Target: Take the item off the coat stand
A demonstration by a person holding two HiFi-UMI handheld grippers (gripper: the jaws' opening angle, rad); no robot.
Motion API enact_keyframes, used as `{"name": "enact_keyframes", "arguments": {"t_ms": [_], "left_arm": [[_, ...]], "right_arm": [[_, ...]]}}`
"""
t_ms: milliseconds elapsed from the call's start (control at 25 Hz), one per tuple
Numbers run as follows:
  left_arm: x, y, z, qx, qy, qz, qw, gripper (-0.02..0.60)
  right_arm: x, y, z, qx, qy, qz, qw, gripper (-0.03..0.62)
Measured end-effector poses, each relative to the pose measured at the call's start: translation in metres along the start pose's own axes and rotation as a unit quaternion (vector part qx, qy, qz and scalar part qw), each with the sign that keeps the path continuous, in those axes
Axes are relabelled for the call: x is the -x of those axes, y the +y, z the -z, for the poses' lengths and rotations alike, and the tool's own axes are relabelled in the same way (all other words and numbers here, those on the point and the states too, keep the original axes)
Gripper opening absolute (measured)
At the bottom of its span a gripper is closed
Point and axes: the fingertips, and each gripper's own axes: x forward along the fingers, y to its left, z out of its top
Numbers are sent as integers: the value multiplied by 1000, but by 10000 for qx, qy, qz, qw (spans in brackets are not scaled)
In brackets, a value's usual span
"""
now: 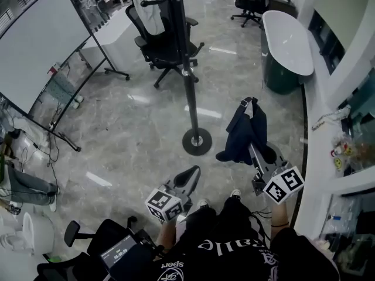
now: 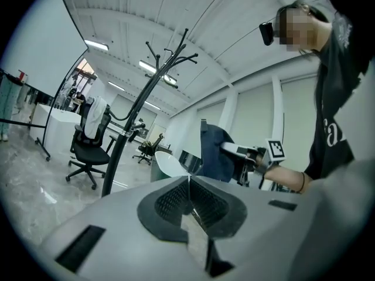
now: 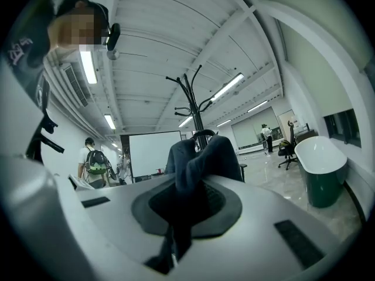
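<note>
A dark blue garment hangs from my right gripper, clear of the black coat stand, whose round base lies just left of it. In the right gripper view the cloth is pinched between the shut jaws and the stand's hooks rise behind. My left gripper is low near my legs, shut, holding nothing; its pads meet. The left gripper view shows the garment and the stand off to the left.
A black office chair with a white cloth stands behind the pole. A whiteboard on a wheeled frame fills the left. A white oval table and a counter run along the right. Another chair sits near my left side.
</note>
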Motion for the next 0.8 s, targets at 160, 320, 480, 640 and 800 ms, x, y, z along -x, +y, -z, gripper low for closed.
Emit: {"name": "enact_keyframes", "arguments": {"t_ms": [160, 320, 480, 640, 800], "left_arm": [[3, -19, -9, -154, -232, -6, 9996, 3], [2, -41, -7, -231, -280, -143, 9992, 3], [0, -80, 1, -319, -340, -262, 9986, 3], [0, -133, 22, -314, -319, -248, 9987, 3], [-4, -185, 57, -277, -203, -263, 9991, 3]], "right_arm": [[32, 16, 33, -99, 296, -156, 9994, 34], [63, 25, 42, -236, 350, -285, 9987, 34], [107, 39, 51, -238, 505, -537, 9970, 34], [161, 48, 67, -189, 776, -638, 9948, 34], [219, 46, 85, -166, 1001, -676, 9925, 34]]}}
